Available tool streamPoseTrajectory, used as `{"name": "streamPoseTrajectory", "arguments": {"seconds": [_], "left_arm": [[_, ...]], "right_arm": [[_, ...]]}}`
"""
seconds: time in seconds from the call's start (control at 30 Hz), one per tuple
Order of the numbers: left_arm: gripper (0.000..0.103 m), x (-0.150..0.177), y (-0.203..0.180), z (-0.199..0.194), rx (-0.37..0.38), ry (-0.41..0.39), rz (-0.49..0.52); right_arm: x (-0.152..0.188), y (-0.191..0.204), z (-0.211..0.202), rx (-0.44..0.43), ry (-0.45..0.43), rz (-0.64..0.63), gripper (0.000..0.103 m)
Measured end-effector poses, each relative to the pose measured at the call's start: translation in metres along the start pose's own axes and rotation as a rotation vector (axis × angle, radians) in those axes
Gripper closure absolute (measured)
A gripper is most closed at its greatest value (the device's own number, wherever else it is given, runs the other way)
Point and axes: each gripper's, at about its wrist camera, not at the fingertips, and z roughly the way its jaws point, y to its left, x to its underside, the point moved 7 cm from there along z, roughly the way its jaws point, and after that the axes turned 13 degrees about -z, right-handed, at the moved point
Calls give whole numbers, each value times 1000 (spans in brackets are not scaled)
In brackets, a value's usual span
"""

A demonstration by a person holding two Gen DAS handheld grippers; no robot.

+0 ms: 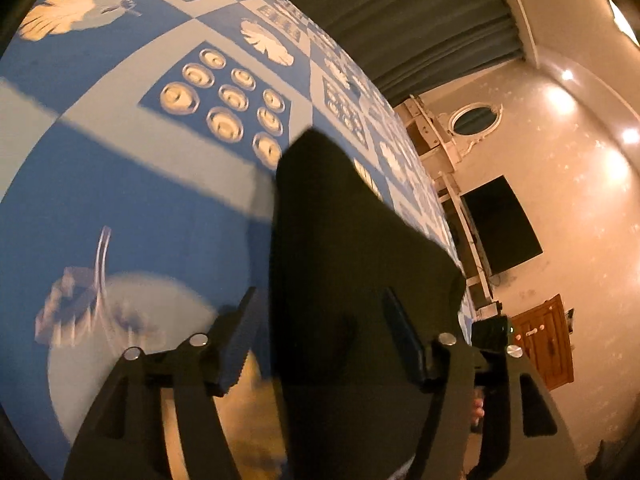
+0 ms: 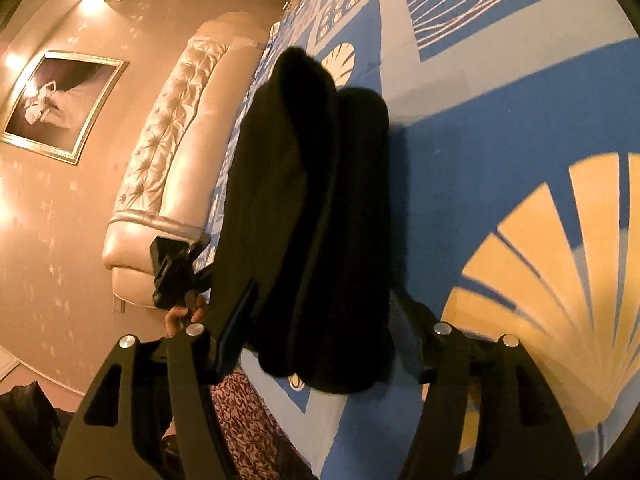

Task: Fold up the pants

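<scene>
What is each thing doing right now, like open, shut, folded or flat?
Black cloth pants: folded into a long bundle, lying on the bed.
Blue patterned bedspread: spread flat.
Left gripper: open around the pants.
Right gripper: open around the pants.
Brown wooden door: shut.

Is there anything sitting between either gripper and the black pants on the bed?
Nothing visible. The black pants lie directly between the open fingers of the left gripper, and of the right gripper, on the blue bedspread.
</scene>
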Motion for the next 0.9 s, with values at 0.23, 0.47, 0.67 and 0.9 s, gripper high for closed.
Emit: {"name": "streamPoseTrajectory", "arguments": {"seconds": [0.23, 0.47, 0.67, 0.9], "left_arm": [[30, 32, 1, 7, -83, 44, 64], [30, 38, 3, 11, -103, 17, 125], [26, 39, 4, 10, -75, 19, 105], [12, 44, -2, 19, -95, 37, 160]], "right_arm": [[11, -10, -5, -5, -28, 48, 70], [10, -7, -5, -4, -38, 52, 71], [7, -9, -5, 6, -51, 63, 68], [11, 2, -7, 107, -74, 47, 53]]}}
